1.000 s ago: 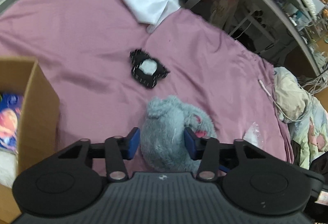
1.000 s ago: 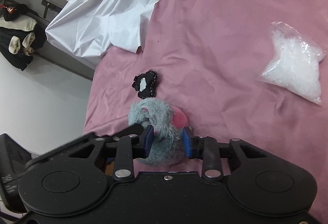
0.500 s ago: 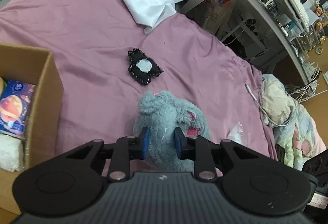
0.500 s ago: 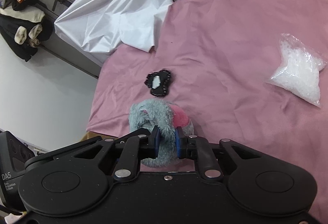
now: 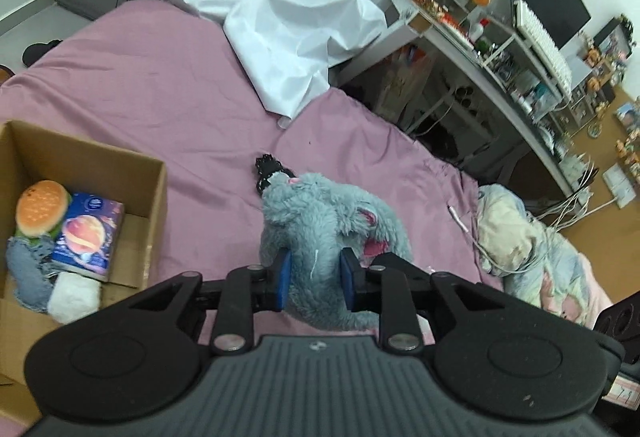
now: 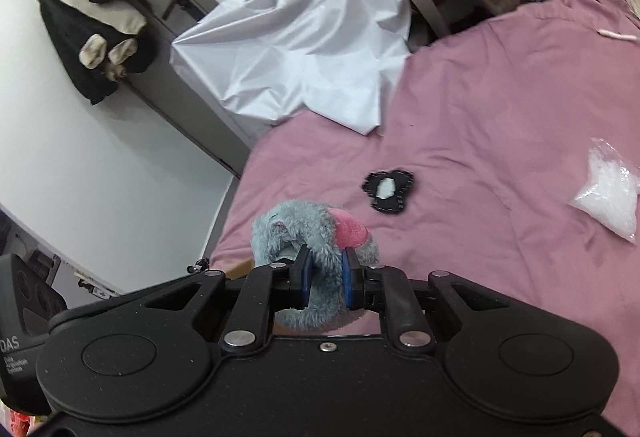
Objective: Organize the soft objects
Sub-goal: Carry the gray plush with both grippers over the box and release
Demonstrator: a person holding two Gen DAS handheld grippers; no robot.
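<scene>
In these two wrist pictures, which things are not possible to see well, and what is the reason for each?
- Lower part of the grey plush toy: left wrist view, hidden behind the left gripper.
- Black felt piece: left wrist view, mostly covered by the toy.
- Cardboard box: cut off by the left edge.
- Clear bag of white filling: right wrist view, cut by the right edge.
- Desk items: too small to identify.

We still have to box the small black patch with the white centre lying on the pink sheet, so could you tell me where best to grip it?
The black patch lies flat on the pink sheet, so I would come from above, fingers pointing down, and pinch one of its rounded lobes at the edge, probably gathering a little sheet. Both grippers are busy, shut on the grey plush.
</scene>
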